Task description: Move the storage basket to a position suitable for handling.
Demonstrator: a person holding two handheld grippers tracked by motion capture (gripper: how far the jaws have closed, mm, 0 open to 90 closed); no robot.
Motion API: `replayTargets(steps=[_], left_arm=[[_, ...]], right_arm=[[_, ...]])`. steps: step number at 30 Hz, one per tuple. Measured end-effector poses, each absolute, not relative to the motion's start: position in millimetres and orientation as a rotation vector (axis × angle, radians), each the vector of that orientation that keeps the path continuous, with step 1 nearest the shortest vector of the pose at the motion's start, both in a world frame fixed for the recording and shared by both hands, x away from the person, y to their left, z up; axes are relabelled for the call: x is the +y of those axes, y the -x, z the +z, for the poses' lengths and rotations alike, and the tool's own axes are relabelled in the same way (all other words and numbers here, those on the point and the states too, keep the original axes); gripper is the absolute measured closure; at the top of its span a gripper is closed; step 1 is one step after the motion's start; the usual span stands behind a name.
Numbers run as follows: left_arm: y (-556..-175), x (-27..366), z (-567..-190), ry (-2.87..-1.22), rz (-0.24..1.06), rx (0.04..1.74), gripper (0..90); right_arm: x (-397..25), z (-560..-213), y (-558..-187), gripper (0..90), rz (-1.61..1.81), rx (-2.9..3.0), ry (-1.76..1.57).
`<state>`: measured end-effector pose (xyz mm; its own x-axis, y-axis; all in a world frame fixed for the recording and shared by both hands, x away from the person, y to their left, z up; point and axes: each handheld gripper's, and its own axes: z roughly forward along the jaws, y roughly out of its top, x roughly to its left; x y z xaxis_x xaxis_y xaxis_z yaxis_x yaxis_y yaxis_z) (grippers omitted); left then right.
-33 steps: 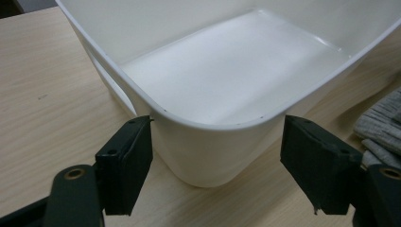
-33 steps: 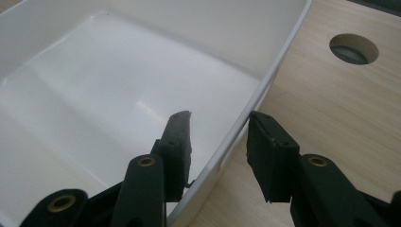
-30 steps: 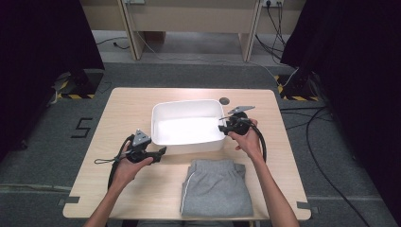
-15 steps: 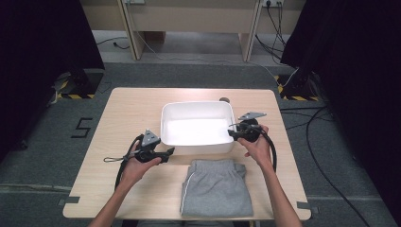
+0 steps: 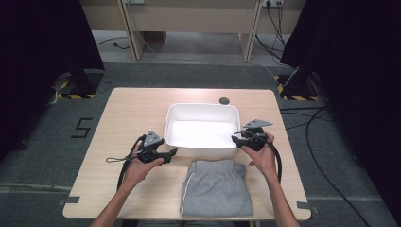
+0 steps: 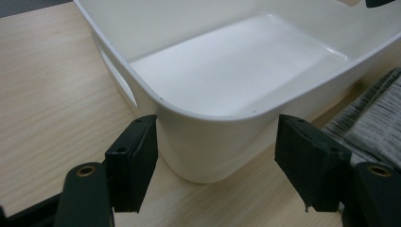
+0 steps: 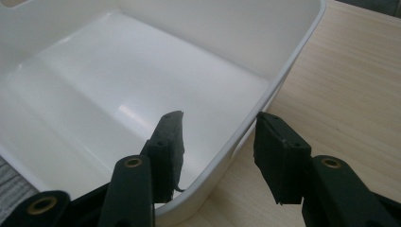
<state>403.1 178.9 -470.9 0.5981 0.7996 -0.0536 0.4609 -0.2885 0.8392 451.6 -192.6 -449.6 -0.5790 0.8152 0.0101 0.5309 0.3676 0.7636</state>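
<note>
Your right gripper (image 7: 215, 151) is straddling the right rim of the empty white rectangular plastic tub (image 5: 202, 130), jaws apart, one inside and one outside. Your left gripper (image 6: 222, 163) is gaping wide around the tub's near-left corner, gripping nothing. The folded grey sweatpants (image 5: 216, 187) are lying just in front of it. Closing one-sided risks tipping or skidding the tub.

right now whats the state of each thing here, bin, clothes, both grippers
white bin: upright on the table, empty
grey garment: folded flat, on the table just in front of the bin
left gripper: open, jaws either side of a bin corner, not clamped
right gripper: open, one jaw inside the bin wall and one outside, not closed on it
</note>
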Motion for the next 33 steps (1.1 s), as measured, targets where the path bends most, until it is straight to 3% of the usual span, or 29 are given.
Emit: replayTargets(steps=[5,11,22,33], left_arm=[[-402.9,176.2,-471.4,-1.945,0.493,0.995,30.7],[-392.4,182.0,-467.2,-1.901,0.449,1.011,27.9],[-353.4,193.3,-465.6,-1.844,0.397,1.010,20.2],[-313.1,188.3,-474.8,-1.849,0.384,0.981,15.2]], right_arm=[[-198.2,-450.3,-450.6,52.7,1.072,2.254,-1.179],[-204.2,-440.2,-438.1,40.8,1.170,2.182,-1.185],[-220.4,-428.3,-385.9,33.1,1.263,2.117,-1.146],[-236.2,-443.7,-345.2,24.3,1.295,2.123,-1.122]])
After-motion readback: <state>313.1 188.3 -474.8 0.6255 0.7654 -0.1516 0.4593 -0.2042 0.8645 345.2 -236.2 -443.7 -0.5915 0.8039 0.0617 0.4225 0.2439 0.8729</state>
